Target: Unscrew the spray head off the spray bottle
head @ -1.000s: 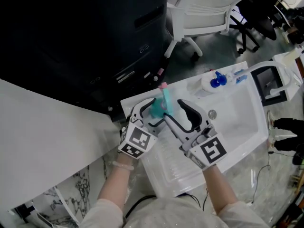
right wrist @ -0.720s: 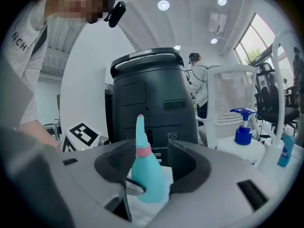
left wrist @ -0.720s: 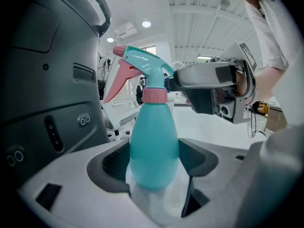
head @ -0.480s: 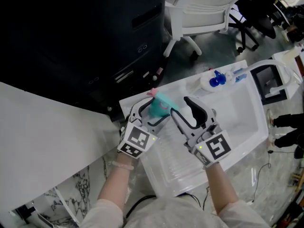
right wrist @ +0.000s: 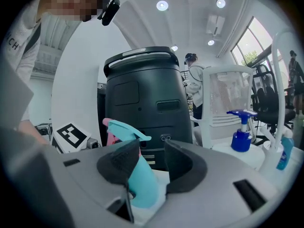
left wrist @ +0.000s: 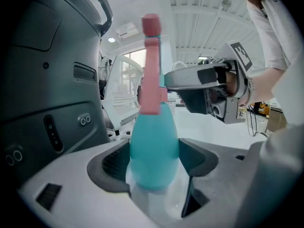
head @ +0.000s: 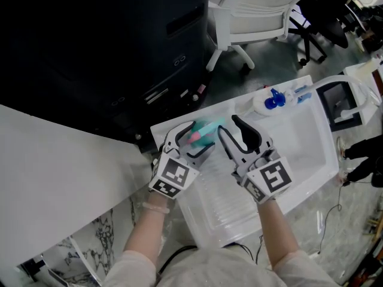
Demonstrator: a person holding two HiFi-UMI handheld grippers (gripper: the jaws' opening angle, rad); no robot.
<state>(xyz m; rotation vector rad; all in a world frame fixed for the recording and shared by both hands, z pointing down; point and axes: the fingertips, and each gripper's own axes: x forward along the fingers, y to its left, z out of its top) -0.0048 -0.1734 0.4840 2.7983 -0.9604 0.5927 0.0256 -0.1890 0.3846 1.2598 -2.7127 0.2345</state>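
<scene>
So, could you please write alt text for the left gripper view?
The left gripper clamps a teal spray bottle, its pink spray head at the top. Behind it, the right gripper sits close to the head; a dark grey machine stands at left.

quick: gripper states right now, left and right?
Left gripper: shut on the spray bottle.
Right gripper: open, jaws apart, not clamping the spray head.
</scene>
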